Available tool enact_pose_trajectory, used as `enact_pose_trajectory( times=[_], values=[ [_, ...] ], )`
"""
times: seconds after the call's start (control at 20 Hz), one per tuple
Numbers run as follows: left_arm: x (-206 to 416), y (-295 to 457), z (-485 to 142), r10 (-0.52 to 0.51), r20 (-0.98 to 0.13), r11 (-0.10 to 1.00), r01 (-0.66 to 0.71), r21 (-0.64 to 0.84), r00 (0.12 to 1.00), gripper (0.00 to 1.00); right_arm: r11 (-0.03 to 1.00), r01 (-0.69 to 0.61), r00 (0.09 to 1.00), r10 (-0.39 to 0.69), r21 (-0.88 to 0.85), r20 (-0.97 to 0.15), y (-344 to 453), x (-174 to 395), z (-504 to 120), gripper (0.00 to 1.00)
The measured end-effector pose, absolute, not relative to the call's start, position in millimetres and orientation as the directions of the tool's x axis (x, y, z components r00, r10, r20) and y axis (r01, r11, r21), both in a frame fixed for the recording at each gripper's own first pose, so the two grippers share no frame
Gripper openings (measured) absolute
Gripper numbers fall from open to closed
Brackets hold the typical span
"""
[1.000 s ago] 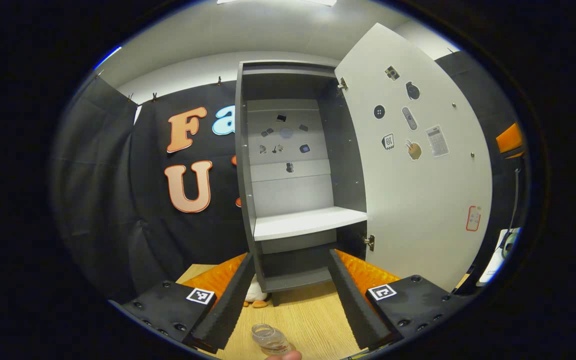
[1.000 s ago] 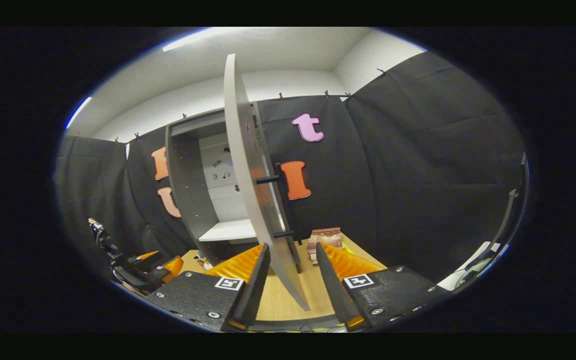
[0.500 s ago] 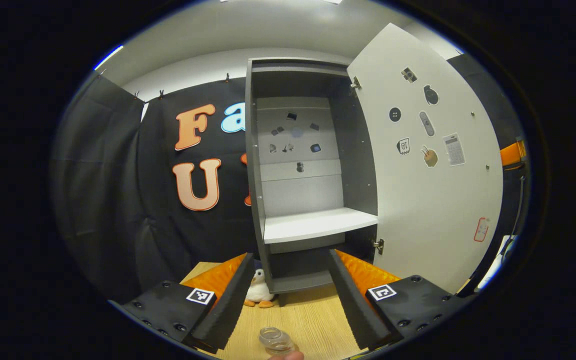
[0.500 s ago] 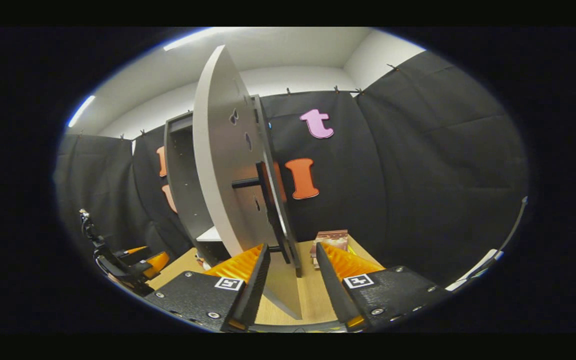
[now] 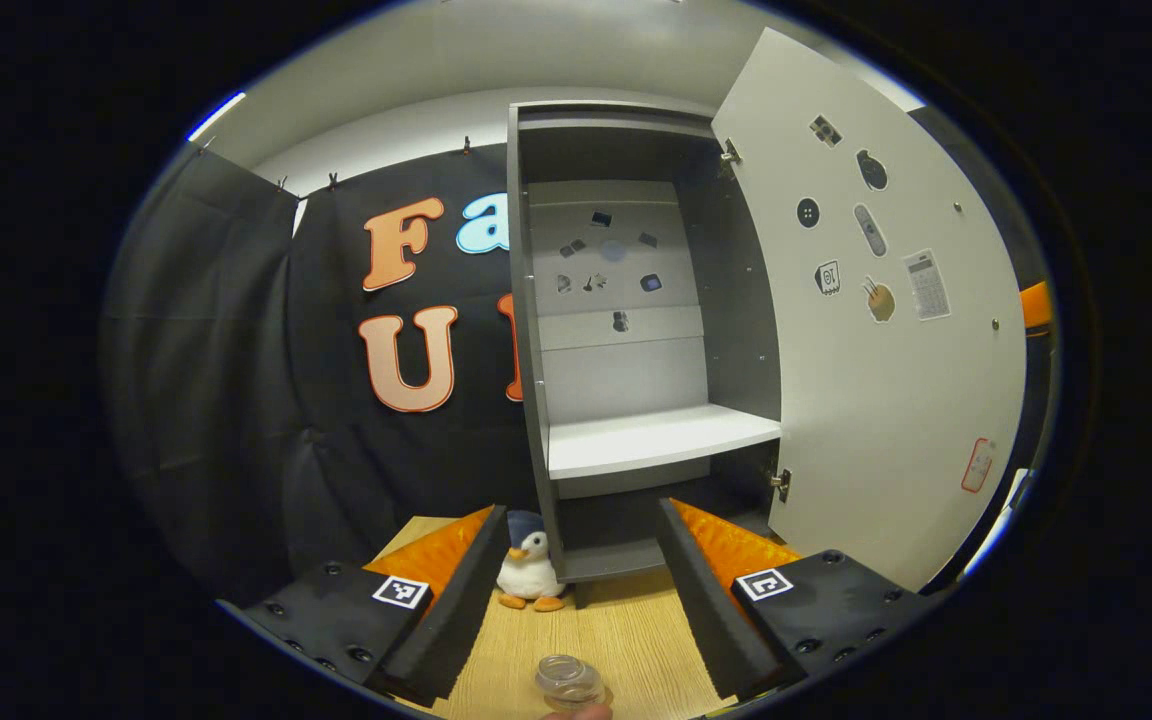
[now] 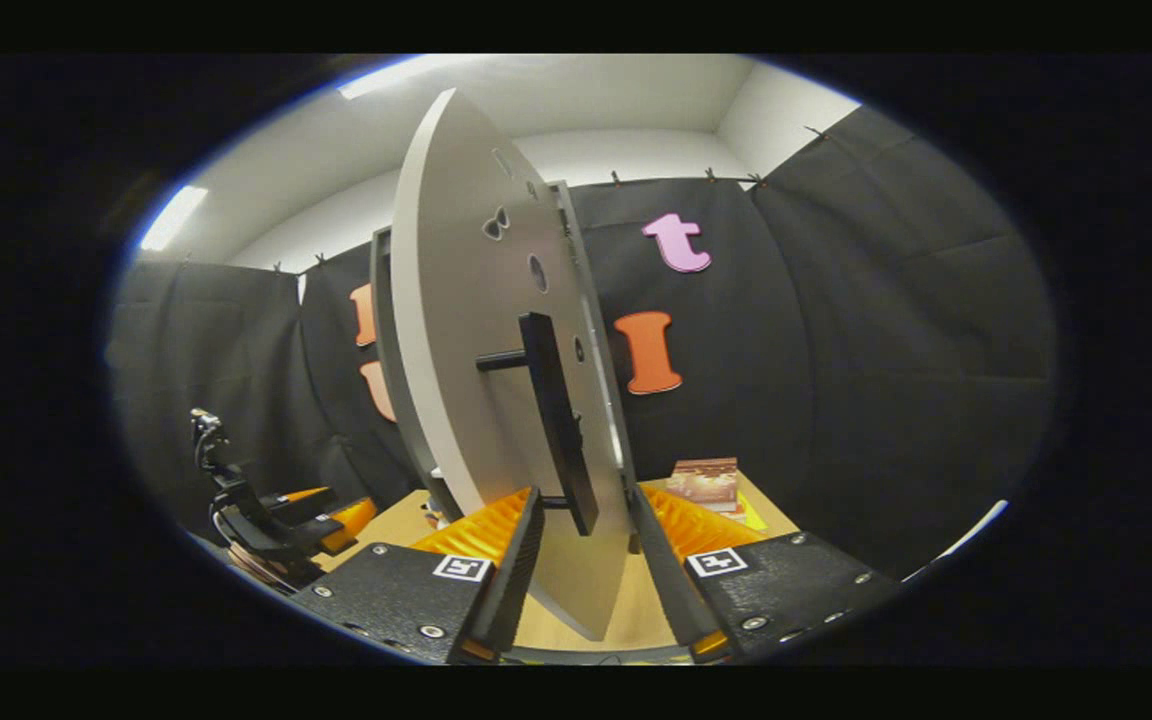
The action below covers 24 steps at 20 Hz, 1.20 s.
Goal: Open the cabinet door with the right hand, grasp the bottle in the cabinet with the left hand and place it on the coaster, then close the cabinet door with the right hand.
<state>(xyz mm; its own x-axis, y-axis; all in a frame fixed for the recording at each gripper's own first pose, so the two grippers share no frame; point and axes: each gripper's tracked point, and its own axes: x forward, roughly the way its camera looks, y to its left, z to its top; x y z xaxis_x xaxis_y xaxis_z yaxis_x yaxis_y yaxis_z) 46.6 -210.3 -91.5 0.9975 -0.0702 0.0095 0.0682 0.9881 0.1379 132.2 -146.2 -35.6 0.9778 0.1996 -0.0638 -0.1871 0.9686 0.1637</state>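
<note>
A light wooden table [image 5: 626, 640] stands in a booth with black cloth walls and a white ceiling. On it is one grey cabinet [image 5: 636, 330], its one door [image 5: 886, 330] open. One bottle [image 5: 569, 682] stands on the table below the left gripper [image 5: 576, 590], whose fingers are wide apart. The right gripper [image 6: 581, 560] is also wide, around the door's lower edge by the handle [image 6: 556, 420]. One toy penguin [image 5: 528, 572] sits beside the cabinet.
</note>
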Motion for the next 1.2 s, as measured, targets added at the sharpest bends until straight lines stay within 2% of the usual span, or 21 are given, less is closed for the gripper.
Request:
enact_pose_trajectory(
  times=[0.25,0.5,0.55,0.6,0.65,0.7,0.75,0.8,1.0,1.05,1.2],
  values=[
    [50.1,-192.3,-93.5,-0.039,0.009,0.987,0.038,0.153,0.999,0.96,0.934,-0.284,0.951,0.304,0.217,-0.063,-107.9,140.4,-36.9,0.57],
    [54.6,-160.9,-98.7,0.024,-0.015,0.994,-0.022,0.107,1.0,0.96,0.91,-0.352,0.926,0.373,0.219,-0.063,-80.1,147.7,-34.4,0.57],
    [57.2,-156.0,-98.6,0.036,-0.022,0.995,-0.033,0.096,0.999,0.96,0.907,-0.365,0.921,0.385,0.212,-0.062,-73.7,148.1,-34.6,0.66],
    [59.8,-150.0,-97.8,0.045,-0.024,0.995,-0.043,0.088,0.999,0.96,0.904,-0.377,0.916,0.396,0.203,-0.06,-66.9,150.7,-34.3,0.58],
    [62.3,-144.7,-97.2,0.054,-0.025,0.995,-0.051,0.083,0.998,0.96,0.902,-0.387,0.913,0.404,0.193,-0.061,-60.3,153.8,-33.4,0.67],
    [63.2,-138.9,-96.2,0.065,-0.026,0.995,-0.063,0.081,0.998,0.96,0.901,-0.393,0.91,0.409,0.185,-0.06,-52.6,157.9,-33.4,0.67],
    [64.5,-133.3,-94.7,0.075,-0.025,0.994,-0.073,0.078,0.997,0.96,0.897,-0.405,0.905,0.42,0.178,-0.061,-44.2,162.6,-34.1,0.63],
    [66.2,-129.2,-93.0,0.083,-0.022,0.994,-0.081,0.074,0.996,0.96,0.891,-0.417,0.9,0.433,0.18,-0.057,-33.3,169.4,-35.4,0.67],
    [70.9,-104.4,-83.8,0.112,-0.005,0.992,-0.111,0.06,0.994,0.96,0.886,-0.443,0.891,0.453,0.135,-0.046,1.8,197.1,-36.9,0.65],
    [72.6,-95.8,-81.2,0.122,-0.003,0.991,-0.121,0.061,0.993,0.92,0.889,-0.447,0.89,0.453,0.105,-0.045,9.5,204.4,-39.7,0.65],
    [76.2,-66.5,-71.1,0.152,0.01,0.988,-0.152,0.039,0.988,0.96,0.886,-0.459,0.886,0.462,0.064,-0.042,35.5,237.2,-56.0,0.65]
  ],
)
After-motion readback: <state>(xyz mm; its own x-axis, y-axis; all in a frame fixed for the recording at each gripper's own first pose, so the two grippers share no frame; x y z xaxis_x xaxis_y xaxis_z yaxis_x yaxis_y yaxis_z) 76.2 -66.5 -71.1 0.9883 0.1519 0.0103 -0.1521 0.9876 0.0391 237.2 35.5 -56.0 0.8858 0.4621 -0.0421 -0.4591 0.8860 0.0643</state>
